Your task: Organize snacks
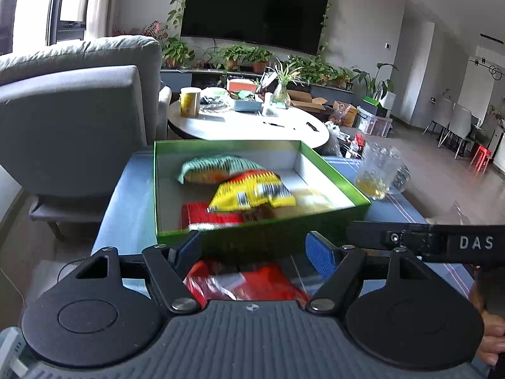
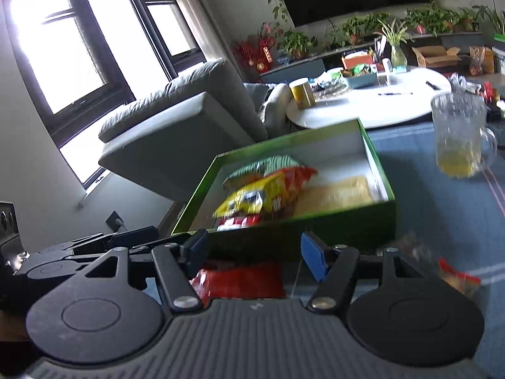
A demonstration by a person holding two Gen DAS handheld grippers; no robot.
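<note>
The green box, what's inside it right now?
Inside the green box: a mint-striped bag, a yellow bag overlapping a red packet, and a pale flat packet. The near wall hides their front edges.

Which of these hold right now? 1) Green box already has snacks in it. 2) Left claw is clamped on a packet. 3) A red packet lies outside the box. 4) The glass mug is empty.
1) True: the green box holds a yellow packet among others.
2) False: the left claw is open, nothing pinched.
3) True: the red packet lies before the box.
4) False: the glass mug holds some yellow liquid.
</note>
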